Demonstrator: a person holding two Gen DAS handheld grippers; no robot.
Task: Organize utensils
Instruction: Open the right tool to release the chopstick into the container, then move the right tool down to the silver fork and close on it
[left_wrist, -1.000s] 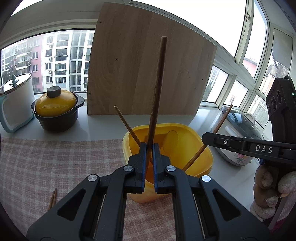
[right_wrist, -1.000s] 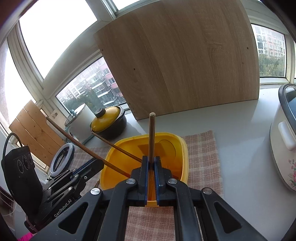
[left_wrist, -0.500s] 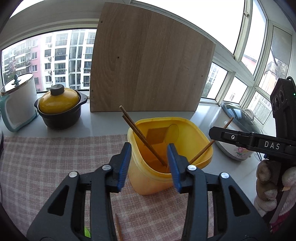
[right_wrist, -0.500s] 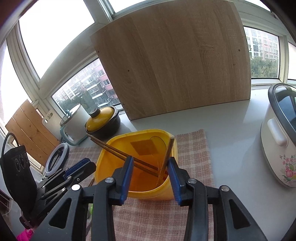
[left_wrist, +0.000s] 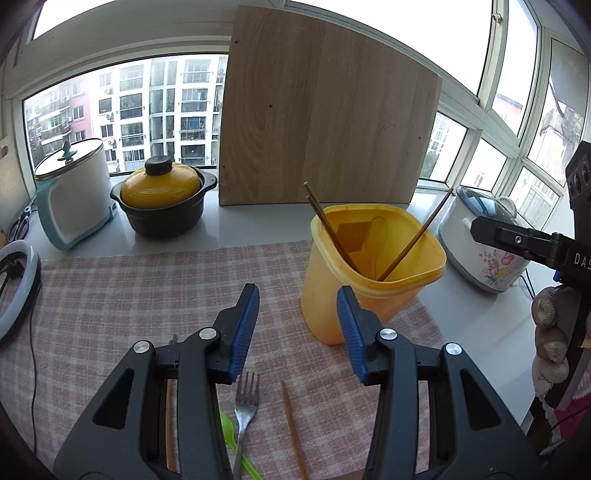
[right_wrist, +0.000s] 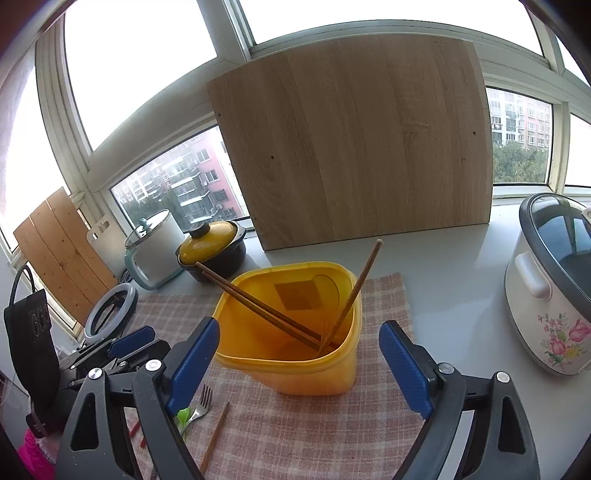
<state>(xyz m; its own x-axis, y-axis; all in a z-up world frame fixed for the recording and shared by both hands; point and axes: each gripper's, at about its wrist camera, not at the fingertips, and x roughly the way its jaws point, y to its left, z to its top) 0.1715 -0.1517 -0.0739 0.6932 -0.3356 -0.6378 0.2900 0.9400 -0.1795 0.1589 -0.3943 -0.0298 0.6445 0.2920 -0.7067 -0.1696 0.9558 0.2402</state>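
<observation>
A yellow plastic container (left_wrist: 369, 280) (right_wrist: 295, 369) stands on the checked cloth (left_wrist: 147, 288). Two brown chopsticks (left_wrist: 328, 225) (right_wrist: 258, 302) lean left inside it and a third chopstick (left_wrist: 421, 236) (right_wrist: 358, 284) leans right. My left gripper (left_wrist: 297, 328) is open and holds nothing, low over the cloth just left of the container. My right gripper (right_wrist: 299, 360) hovers in front of the container with its jaws opening wide; nothing is pressed between them. On the cloth below lie a fork (left_wrist: 245, 402) (right_wrist: 203, 402), a loose chopstick (left_wrist: 291, 424) (right_wrist: 216, 435) and a green utensil (left_wrist: 229, 432).
A large wooden board (left_wrist: 325, 122) leans on the window behind. A yellow-lidded black pot (left_wrist: 162, 203) and a white lidded pot (left_wrist: 74, 192) stand at the back left. At the right is a flowered rice cooker (right_wrist: 546, 295), at the left edge a ring light (left_wrist: 18, 288).
Both grippers went from shut on a chopstick to open. The chopsticks now rest in the yellow container. Both grippers have drawn back from it, and the right jaws spread wider.
</observation>
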